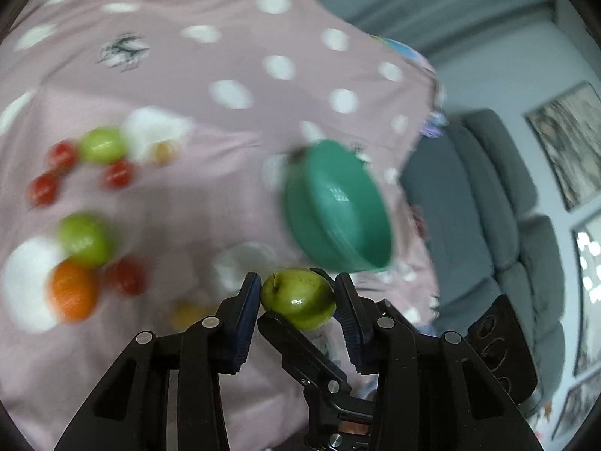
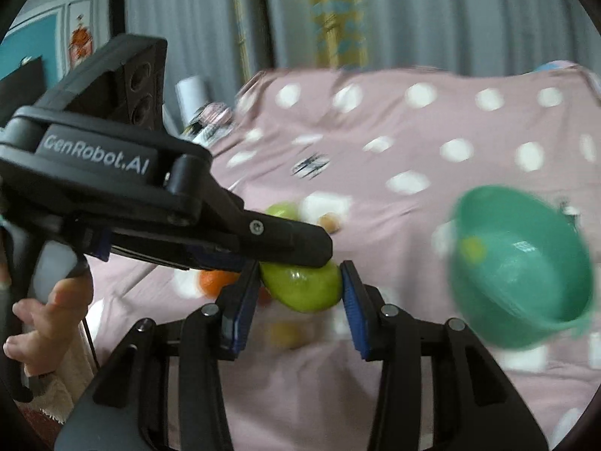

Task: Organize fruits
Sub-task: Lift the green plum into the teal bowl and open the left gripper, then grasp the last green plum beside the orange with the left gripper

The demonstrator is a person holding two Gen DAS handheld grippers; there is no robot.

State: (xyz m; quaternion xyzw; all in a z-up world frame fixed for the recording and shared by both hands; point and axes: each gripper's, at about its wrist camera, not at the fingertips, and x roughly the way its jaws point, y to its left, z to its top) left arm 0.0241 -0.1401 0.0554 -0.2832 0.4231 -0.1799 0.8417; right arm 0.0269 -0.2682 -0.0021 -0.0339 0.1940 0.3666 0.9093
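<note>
Pink polka-dot cloth [image 1: 233, 56] everywhere, teal bowl [image 1: 338, 206] off right. Left gripper [image 1: 298, 297] and right gripper [image 2: 300, 285] each pinching a green apple [image 1: 298, 297] [image 2: 302, 289]. Looks firm, slick, light; best squeezed across the belly.

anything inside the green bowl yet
The green bowl looks mostly bare inside. The right wrist view shows a small yellow-green blur on its inner wall; motion blur keeps me from telling whether that is fruit or a reflection.

Loose fruit [image 1: 84, 240] on pink spotted cloth [image 1: 233, 52] smeared by motion blur; small red ones [image 1: 119, 173] unidentifiable. Green bowl [image 2: 520, 263] blurred, yellowish spot inside unclear. Other gripper's finger [image 2: 285, 242] covers top of green apple [image 2: 304, 289]. Hand [image 2: 45, 319] cut off at left edge.
</note>
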